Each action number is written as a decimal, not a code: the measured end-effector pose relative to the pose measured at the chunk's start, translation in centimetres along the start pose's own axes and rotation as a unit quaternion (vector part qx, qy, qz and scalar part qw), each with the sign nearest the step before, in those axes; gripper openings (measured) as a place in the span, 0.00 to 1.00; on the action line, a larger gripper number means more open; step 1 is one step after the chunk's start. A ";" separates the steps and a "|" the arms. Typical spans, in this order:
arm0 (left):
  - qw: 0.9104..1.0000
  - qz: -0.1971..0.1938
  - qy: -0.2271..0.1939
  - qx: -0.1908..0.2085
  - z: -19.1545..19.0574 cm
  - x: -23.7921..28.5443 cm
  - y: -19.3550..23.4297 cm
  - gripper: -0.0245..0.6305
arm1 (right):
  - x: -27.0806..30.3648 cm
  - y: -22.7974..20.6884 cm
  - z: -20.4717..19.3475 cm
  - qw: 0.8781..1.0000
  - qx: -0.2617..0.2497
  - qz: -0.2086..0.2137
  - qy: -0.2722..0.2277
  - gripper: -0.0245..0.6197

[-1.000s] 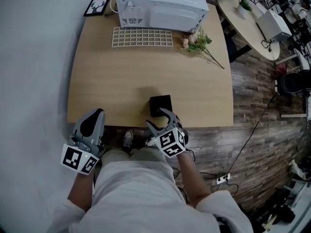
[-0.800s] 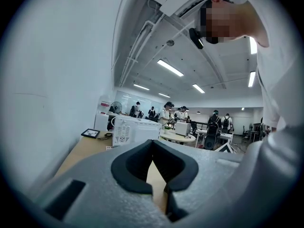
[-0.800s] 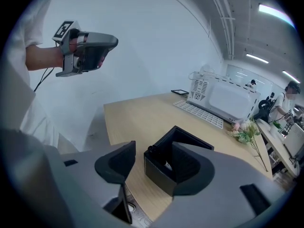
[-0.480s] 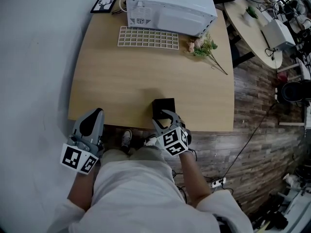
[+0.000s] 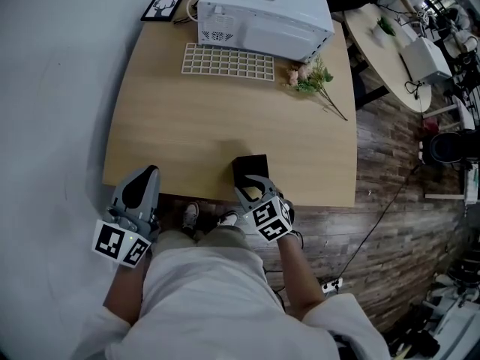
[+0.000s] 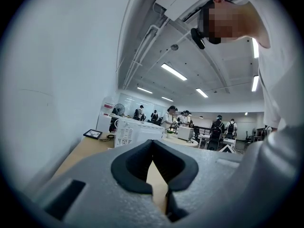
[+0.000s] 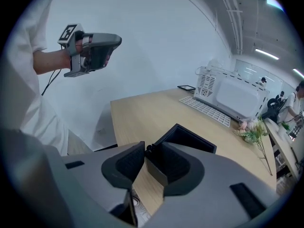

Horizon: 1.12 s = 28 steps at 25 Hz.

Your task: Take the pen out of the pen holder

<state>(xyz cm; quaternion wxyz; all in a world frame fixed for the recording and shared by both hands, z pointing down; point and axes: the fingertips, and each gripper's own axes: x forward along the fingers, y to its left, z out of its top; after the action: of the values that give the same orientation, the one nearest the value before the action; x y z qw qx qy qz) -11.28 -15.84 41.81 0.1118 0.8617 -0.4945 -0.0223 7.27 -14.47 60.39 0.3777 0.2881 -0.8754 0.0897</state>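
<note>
Gripping step under way: your right gripper [image 7: 146,147] has just been closing, jaws now pinching the pen [image 7: 149,149] tip poking from the pen holder [image 7: 190,137]. Left gripper [image 6: 152,144] pressed together, empty. Next, I judge, lift straight up.

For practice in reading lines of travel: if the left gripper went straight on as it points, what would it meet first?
Probably the white appliance at the far end of the table; the left gripper points level toward it. Depth is unclear.
</note>
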 end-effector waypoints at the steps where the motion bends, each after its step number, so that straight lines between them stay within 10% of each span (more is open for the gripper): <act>1: 1.000 0.001 -0.001 0.000 0.1 0.0 0.0 0.06 | -0.1 0.0 0.0 1.000 0.008 0.002 -0.003 0.22; 28: 1.000 -0.015 0.005 -0.007 -0.5 1.2 -0.2 0.06 | -1.3 -2.0 0.1 0.991 0.120 0.001 -0.053 0.16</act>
<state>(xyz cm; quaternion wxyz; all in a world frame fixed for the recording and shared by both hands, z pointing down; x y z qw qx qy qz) -10.39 -16.64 42.37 0.1199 0.8685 -0.4804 -0.0232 9.06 -15.63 59.23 0.2931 0.3352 -0.8773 0.1792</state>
